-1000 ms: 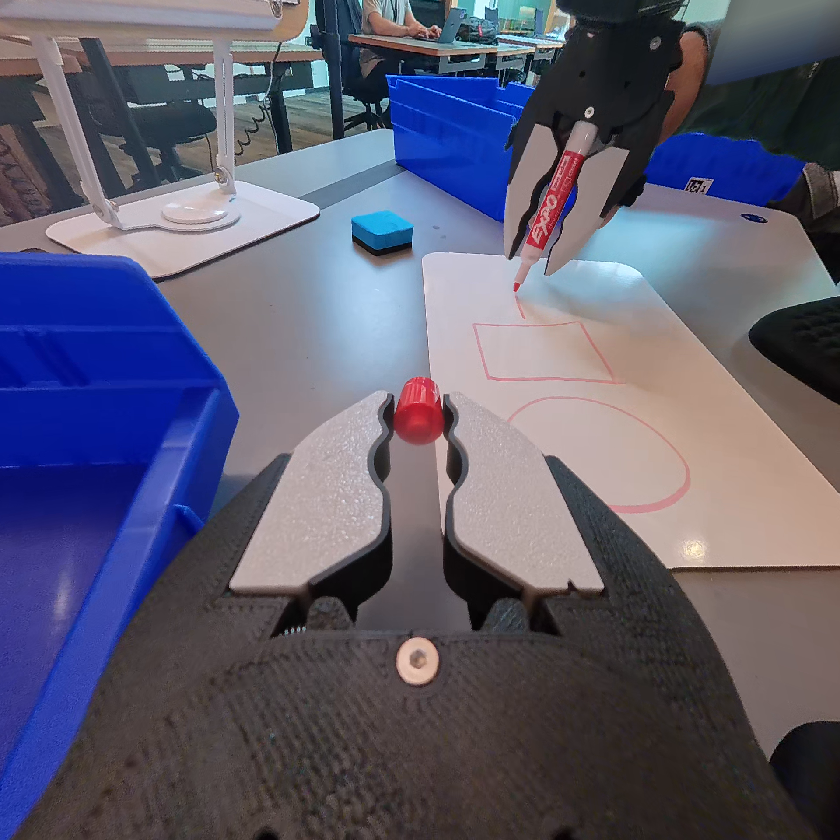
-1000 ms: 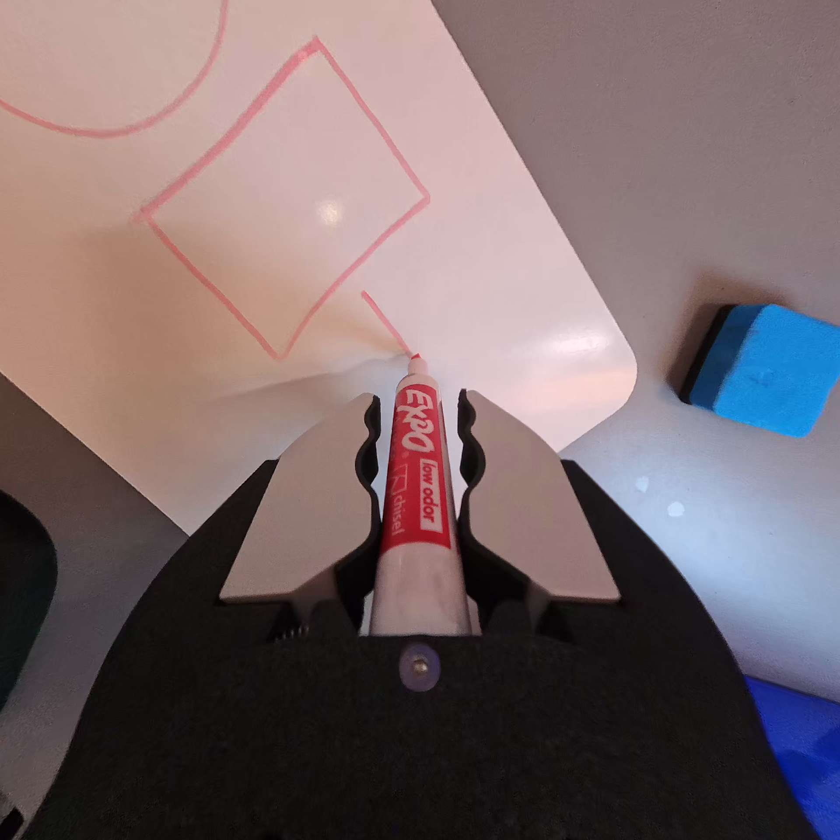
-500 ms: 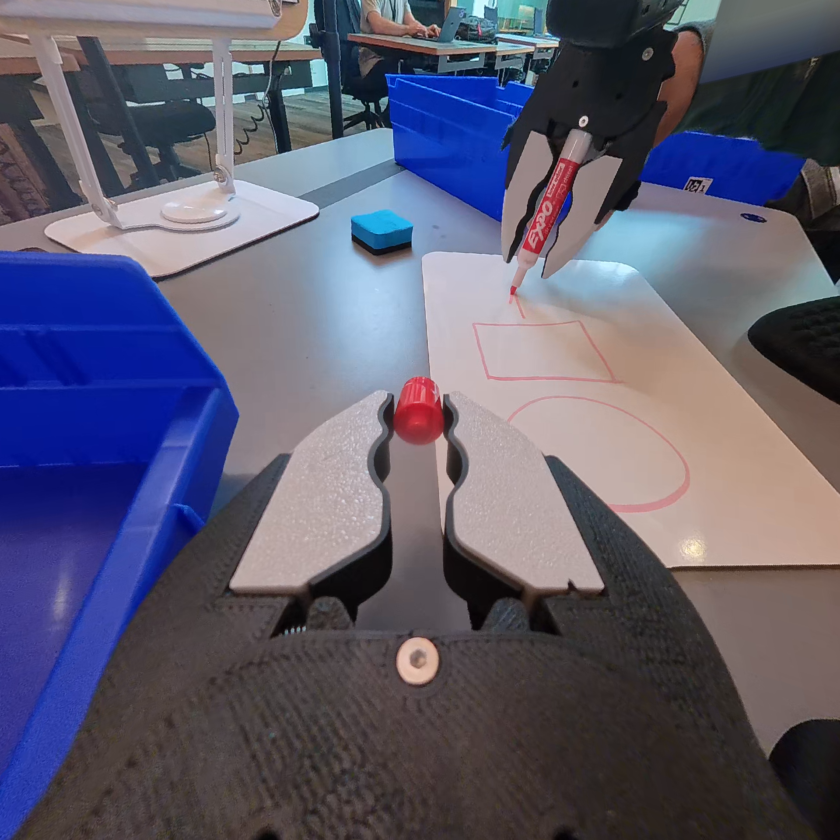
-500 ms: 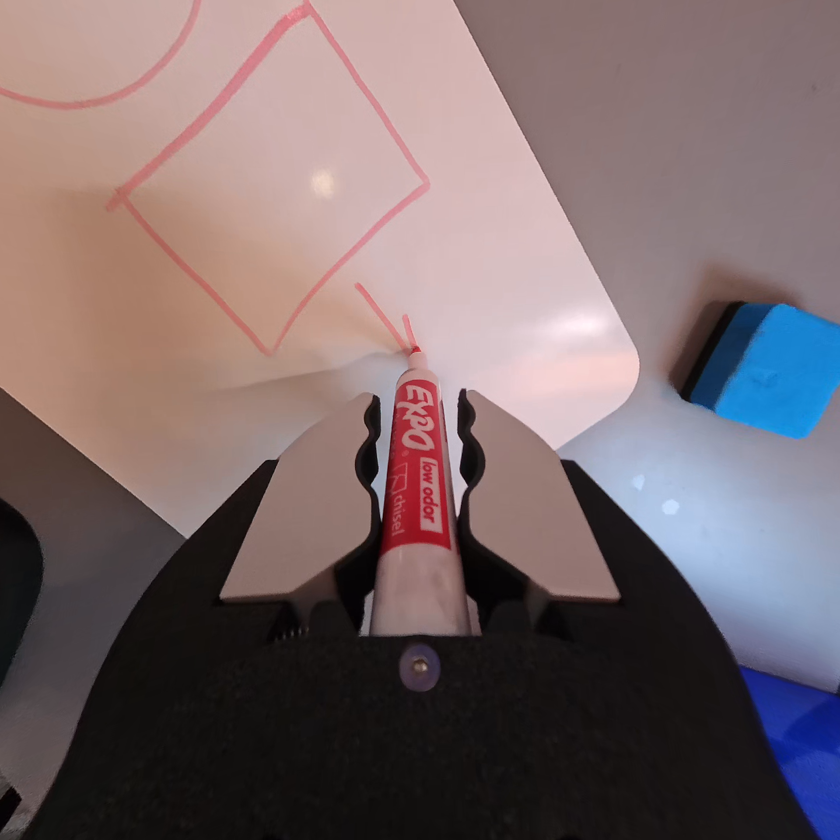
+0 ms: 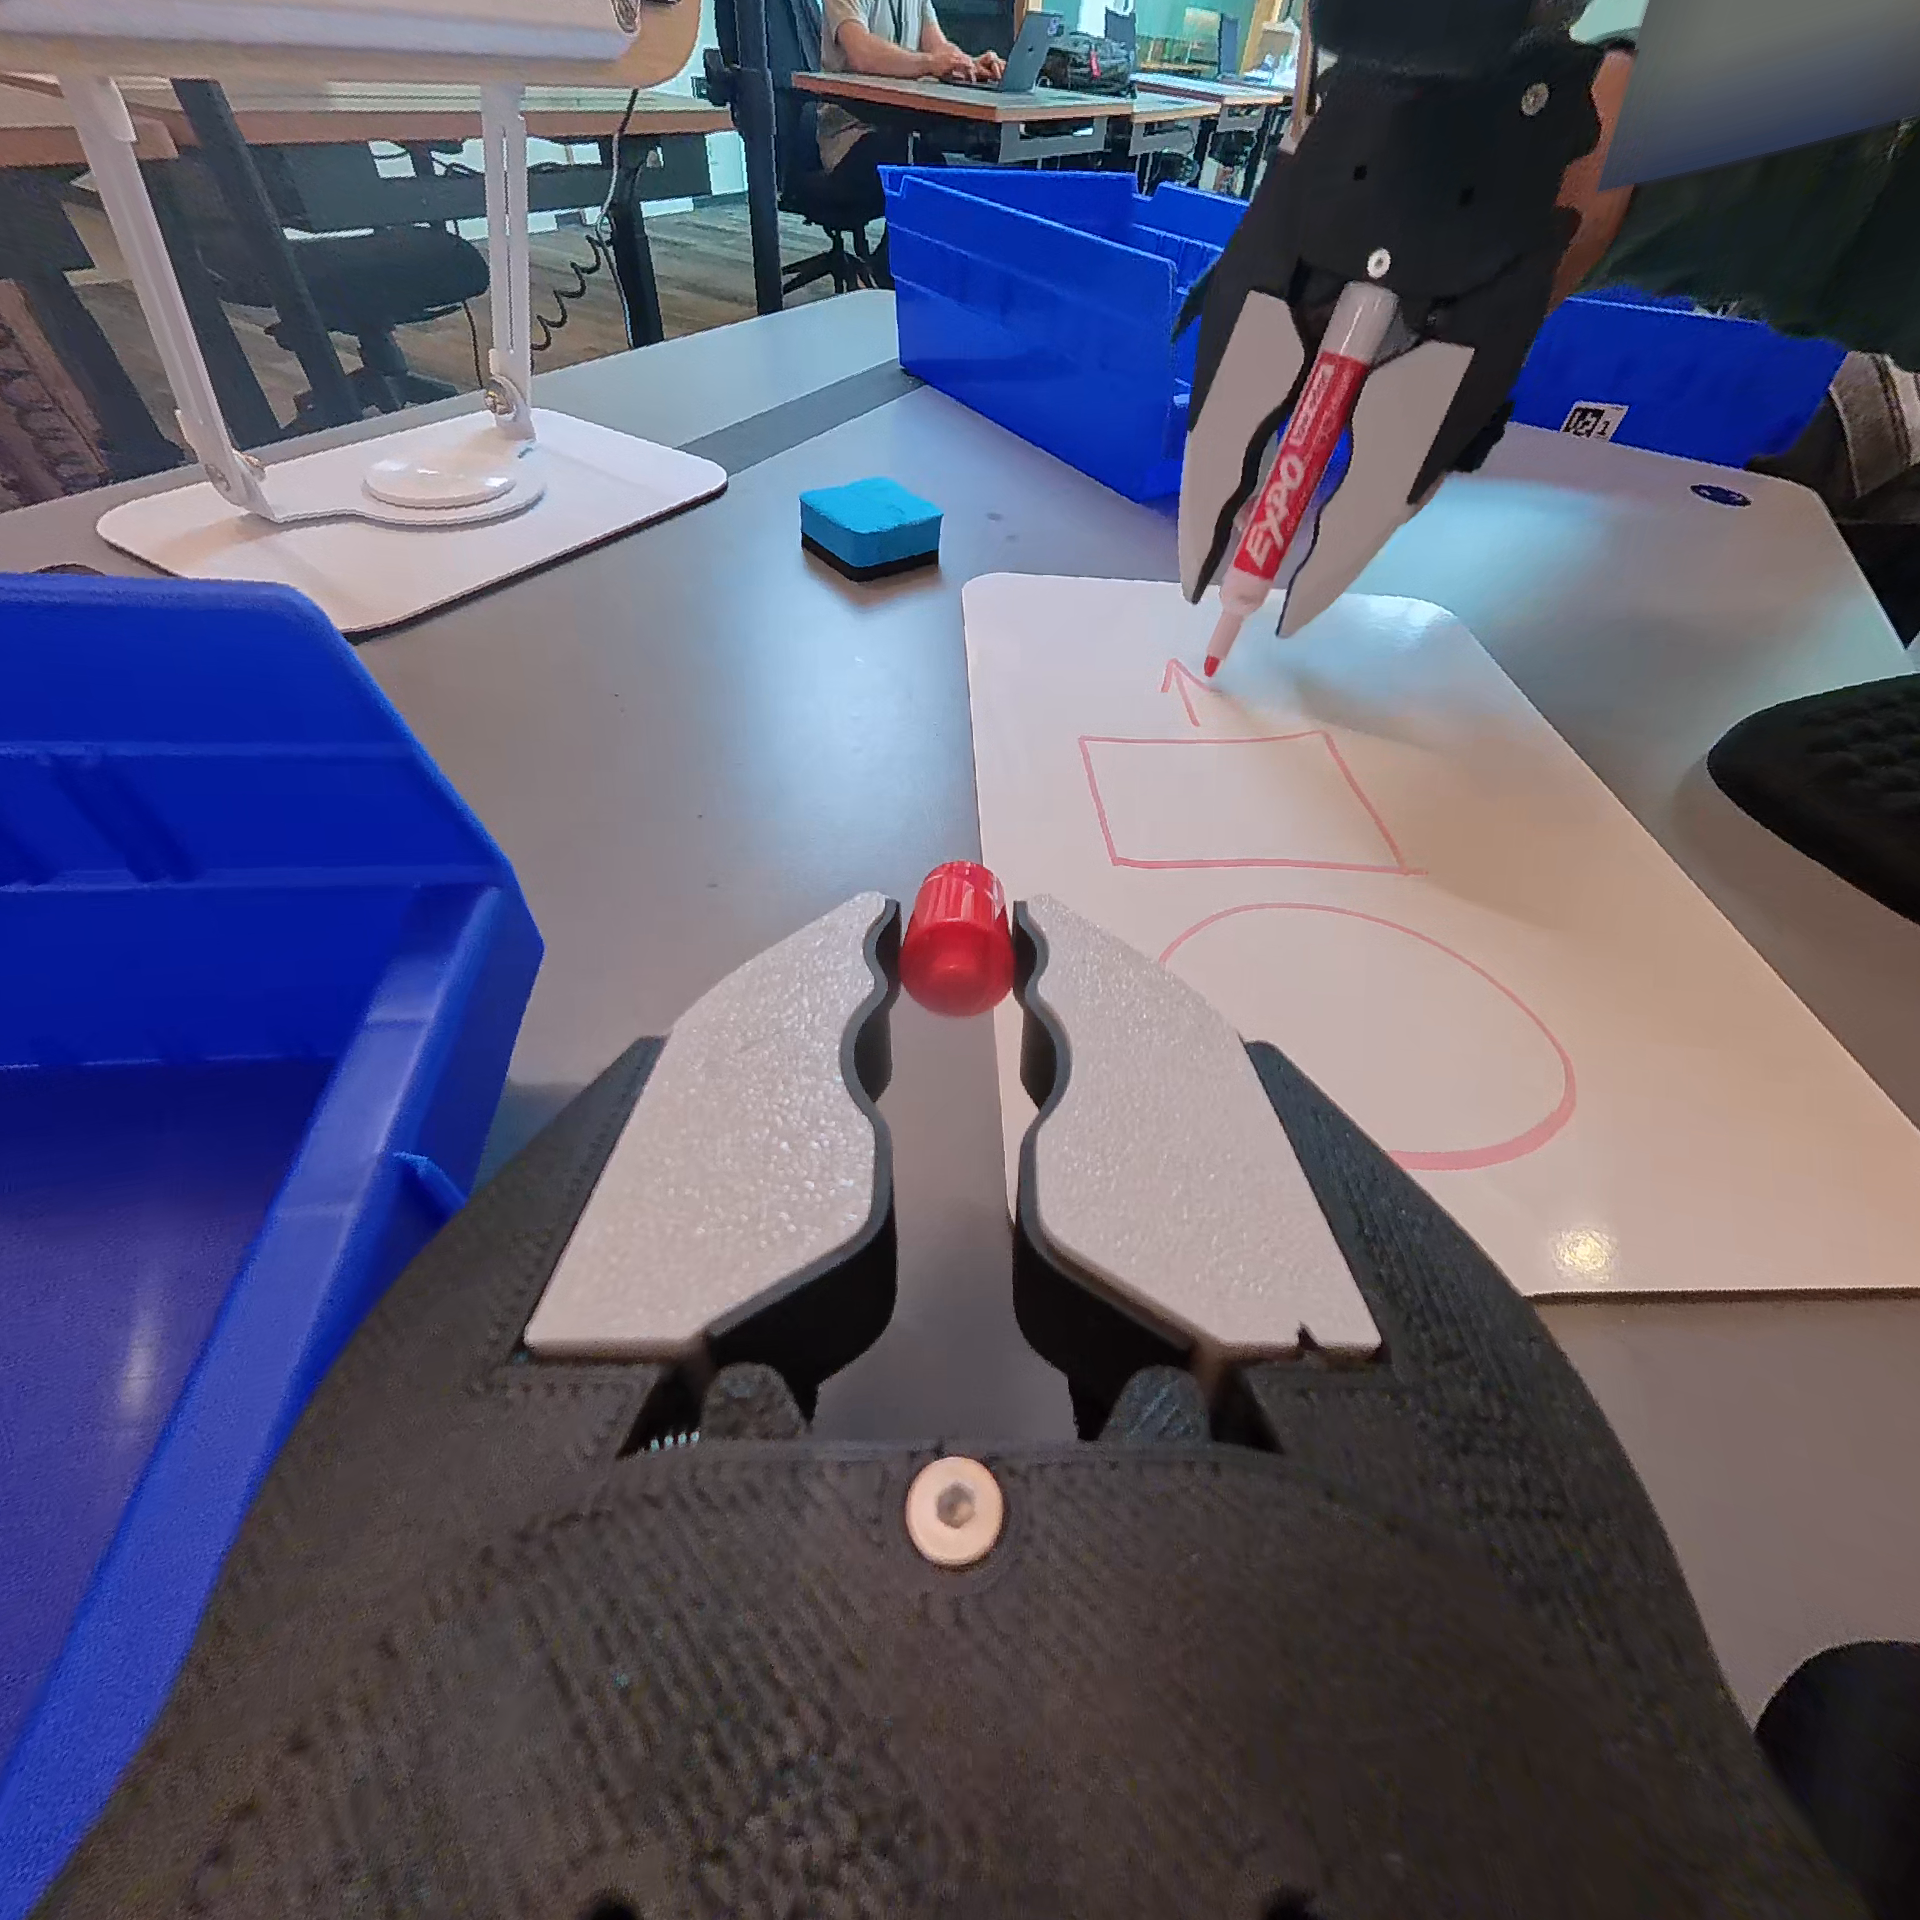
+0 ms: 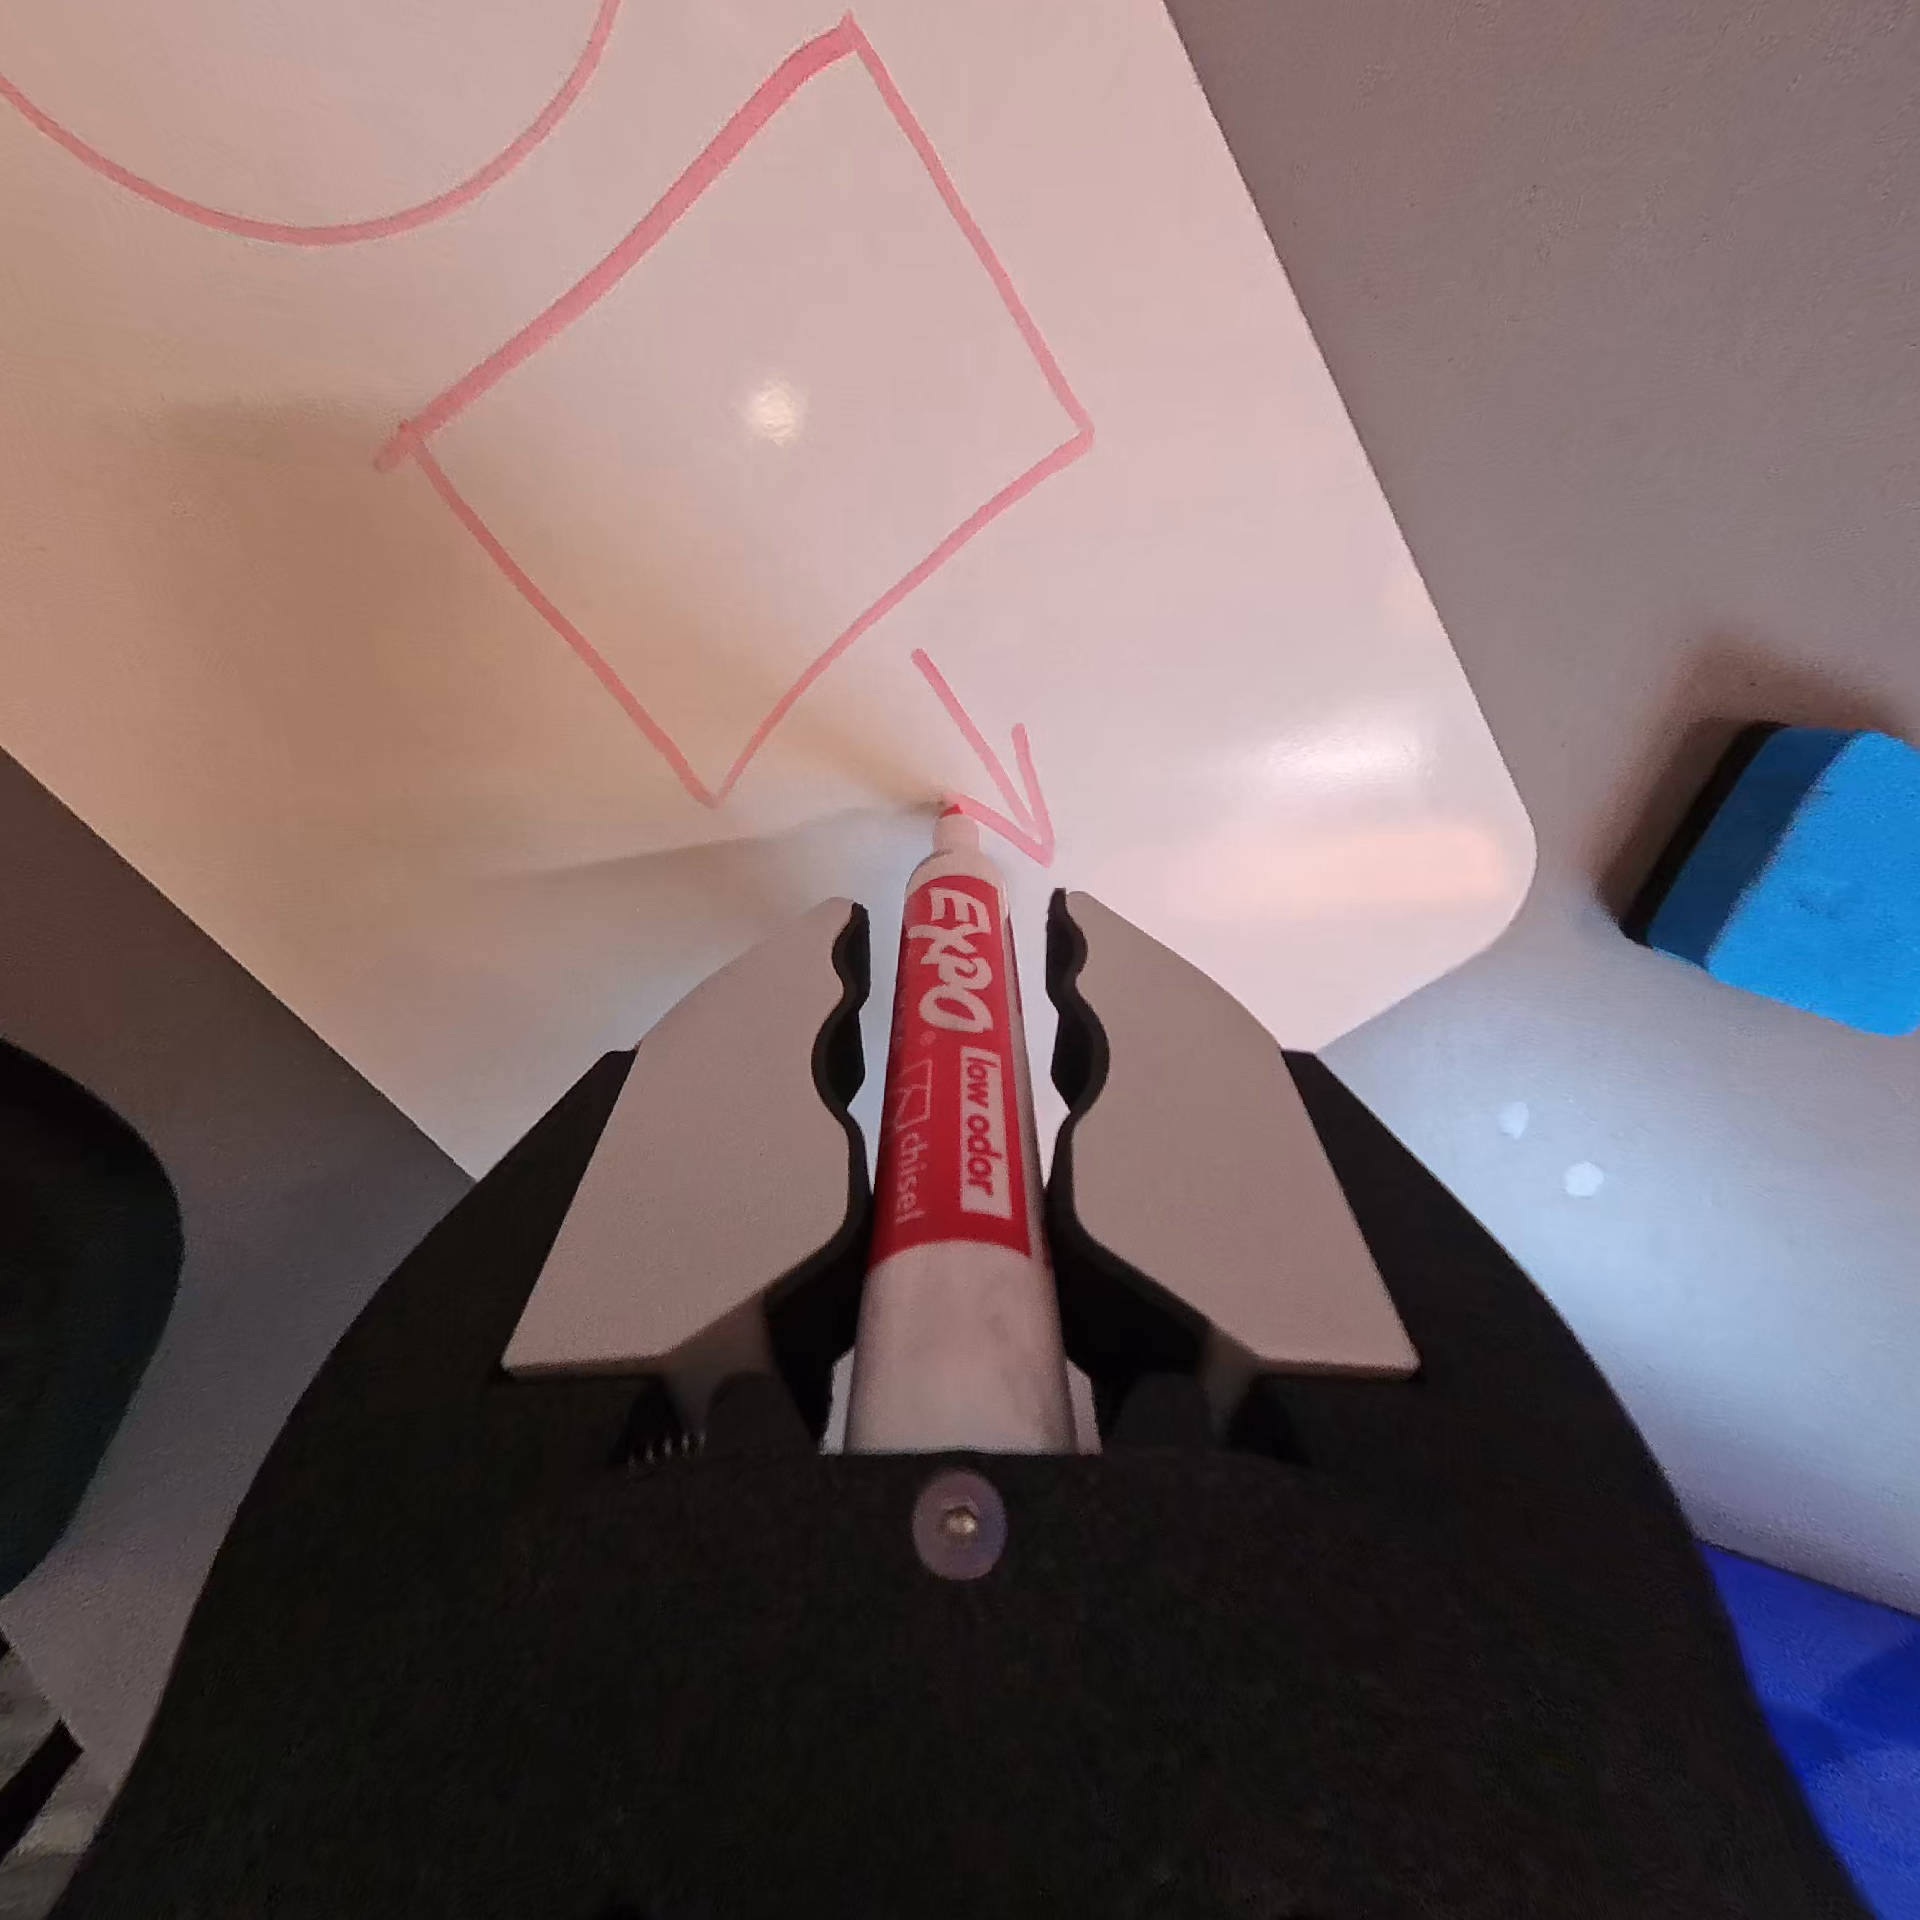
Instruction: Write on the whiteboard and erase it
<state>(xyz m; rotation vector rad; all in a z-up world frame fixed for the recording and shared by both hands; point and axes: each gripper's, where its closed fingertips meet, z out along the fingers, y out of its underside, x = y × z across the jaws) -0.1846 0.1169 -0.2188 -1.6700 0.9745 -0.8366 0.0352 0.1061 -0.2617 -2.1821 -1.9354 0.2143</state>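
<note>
Red marker tip seemingly touches glossy whiteboard

1. White marker with a red label band: big white brand lettering plus smaller print along the barrel, sharp in both wrist views. Not copying it out here.
2. Blue bin at the far right of the left wrist view: small white sticker with a couple of black characters.
3. Whiteboard: no words or numbers, only red drawn signs. A square, a circle, and a short arrow just beyond the square, head toward the far edge.
4. Tiny dark blue round mark on the white surface behind the whiteboard: way too small to read.
</note>
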